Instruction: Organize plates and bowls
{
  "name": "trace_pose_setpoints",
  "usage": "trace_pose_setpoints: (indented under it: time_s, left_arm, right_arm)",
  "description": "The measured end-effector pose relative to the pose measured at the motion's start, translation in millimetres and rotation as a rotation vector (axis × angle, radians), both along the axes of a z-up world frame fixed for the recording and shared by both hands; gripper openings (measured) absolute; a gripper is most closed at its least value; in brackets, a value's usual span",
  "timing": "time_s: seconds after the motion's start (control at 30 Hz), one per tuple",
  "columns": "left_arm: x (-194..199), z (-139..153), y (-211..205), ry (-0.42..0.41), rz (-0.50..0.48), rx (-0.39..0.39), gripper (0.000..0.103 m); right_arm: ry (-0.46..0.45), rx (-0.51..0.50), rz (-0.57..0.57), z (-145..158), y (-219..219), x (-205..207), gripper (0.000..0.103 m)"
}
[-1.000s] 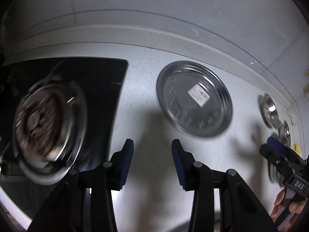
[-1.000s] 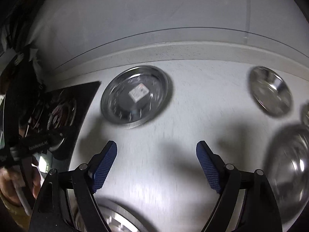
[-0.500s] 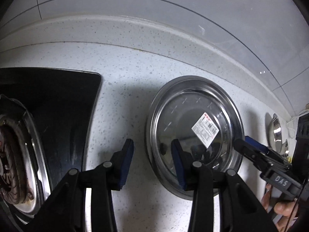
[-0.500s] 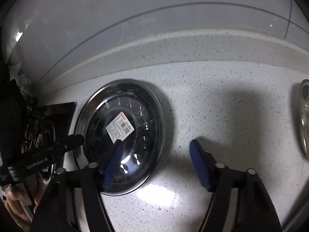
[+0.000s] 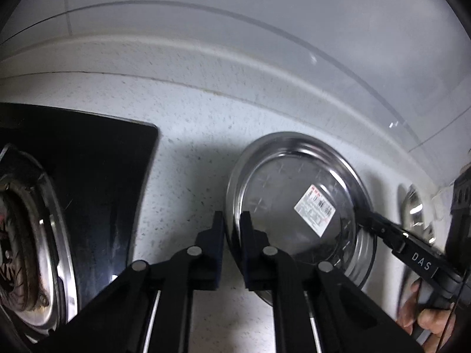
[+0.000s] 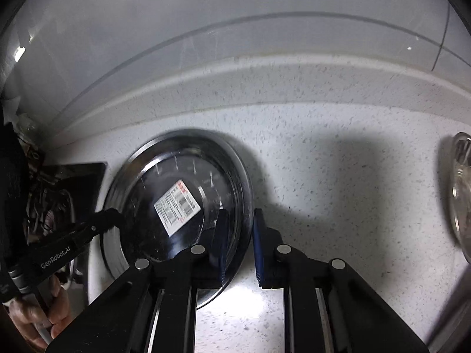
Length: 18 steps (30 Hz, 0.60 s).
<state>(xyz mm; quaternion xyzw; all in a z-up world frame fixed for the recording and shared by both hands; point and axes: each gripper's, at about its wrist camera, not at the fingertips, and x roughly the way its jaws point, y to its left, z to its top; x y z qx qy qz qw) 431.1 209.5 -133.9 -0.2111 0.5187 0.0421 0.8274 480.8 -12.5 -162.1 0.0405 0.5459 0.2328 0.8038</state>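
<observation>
Plate: a round stainless steel plate (image 5: 297,214) with a raised rim and a white barcode sticker (image 5: 314,209) in its well, on the speckled white table (image 5: 188,158), between the black cooktop and the bowls further to the right.
Left gripper: the left gripper (image 5: 232,229) reaches down to the plate's left edge; its jaws have just been closing and now pinch the plate's rim, one blue pad outside the rim and one inside.
Right gripper: the right gripper (image 6: 240,241) is at the plate's opposite, right edge; its jaws have just been closing too, and they pinch the rim between the two blue pads.
Grip check: in each wrist view the other gripper's black finger also shows at the far side of the plate, so both hold the same plate.
Hands: a person's hand (image 6: 38,314) holds the left gripper's handle at the lower left of the right wrist view; fingers (image 5: 426,311) of the other hand show at the lower right of the left wrist view.
Cooktop: a black glass cooktop (image 5: 97,176) with a metal burner ring (image 5: 32,241) lies left of the plate, apart from it.
Bowls: a shiny steel bowl (image 6: 460,194) sits well to the right of the plate; in the left wrist view a small bowl (image 5: 412,206) shows past the plate's right edge.
Backsplash: a pale wall (image 6: 235,29) rises behind the table's raised back edge.
</observation>
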Motion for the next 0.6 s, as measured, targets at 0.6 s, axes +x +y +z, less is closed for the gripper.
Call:
trace_pose_setpoints:
  time_s: [0.6]
  left_arm:
    - [-161, 192, -20, -0.183, -0.072, 0.039, 0.009]
  right_arm:
    - [-0.184, 0.108, -0.056, 172, -33, -156, 0.009]
